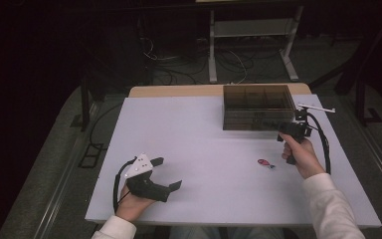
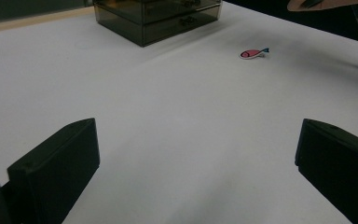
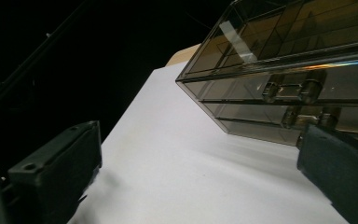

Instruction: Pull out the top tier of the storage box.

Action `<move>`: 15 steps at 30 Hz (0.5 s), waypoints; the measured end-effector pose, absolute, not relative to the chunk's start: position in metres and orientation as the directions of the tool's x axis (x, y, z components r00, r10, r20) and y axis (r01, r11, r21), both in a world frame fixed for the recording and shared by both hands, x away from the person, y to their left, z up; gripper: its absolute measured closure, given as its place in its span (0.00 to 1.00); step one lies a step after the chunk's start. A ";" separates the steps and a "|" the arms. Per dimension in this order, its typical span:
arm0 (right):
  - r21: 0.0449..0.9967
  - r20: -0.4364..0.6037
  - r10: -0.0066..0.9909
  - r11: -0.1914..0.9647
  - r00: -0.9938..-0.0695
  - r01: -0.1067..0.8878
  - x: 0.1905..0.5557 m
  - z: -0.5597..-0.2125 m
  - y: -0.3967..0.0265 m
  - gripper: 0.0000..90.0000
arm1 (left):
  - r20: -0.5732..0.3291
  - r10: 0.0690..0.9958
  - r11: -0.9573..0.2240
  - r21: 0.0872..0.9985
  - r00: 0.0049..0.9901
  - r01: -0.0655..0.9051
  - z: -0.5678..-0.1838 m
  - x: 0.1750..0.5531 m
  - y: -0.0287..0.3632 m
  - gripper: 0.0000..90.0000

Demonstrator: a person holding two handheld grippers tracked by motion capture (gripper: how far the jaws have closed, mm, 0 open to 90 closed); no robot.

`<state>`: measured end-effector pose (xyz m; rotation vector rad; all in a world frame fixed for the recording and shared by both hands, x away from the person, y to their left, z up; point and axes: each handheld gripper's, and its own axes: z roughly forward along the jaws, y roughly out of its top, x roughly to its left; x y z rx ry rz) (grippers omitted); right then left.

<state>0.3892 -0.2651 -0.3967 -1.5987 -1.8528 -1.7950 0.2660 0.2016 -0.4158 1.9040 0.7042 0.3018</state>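
Observation:
A smoky see-through drawer box (image 1: pixel 257 107) stands at the back right of the white table (image 1: pixel 199 149). My right gripper (image 1: pixel 289 128) is at the box's front right corner. In the right gripper view it (image 3: pixel 200 144) stands open, tilted, with the box (image 3: pixel 284 56) just ahead and the drawer handles (image 3: pixel 289 88) close to its right jaw. A small pink fish-shaped piece with a blue tail (image 1: pixel 265 163) lies flat on the table, left of the right hand. My left gripper (image 1: pixel 166 173) rests open near the front left. Its own view (image 2: pixel 198 140) shows nothing between the jaws and the fish (image 2: pixel 254 53) far ahead.
The table's tan back edge (image 1: pixel 179 90) shows behind the white top. Beyond it are a white metal stand (image 1: pixel 251 30) and loose cables (image 1: pixel 179 69) on the dark floor. A cable (image 1: pixel 323 142) trails from the right gripper along the table's right side.

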 end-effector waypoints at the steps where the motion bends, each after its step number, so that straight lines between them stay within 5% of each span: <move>1: 0.672 0.677 0.589 -0.254 -0.440 0.695 0.389 -0.397 -0.264 0.06 | -0.104 0.596 -0.291 0.896 0.796 0.335 -0.416 0.266 0.202 0.00; 15: 0.630 0.741 0.548 -0.369 -0.388 0.683 0.396 -0.400 -0.262 0.14 | -0.104 0.594 -0.292 0.896 0.797 0.335 -0.416 0.266 0.202 0.00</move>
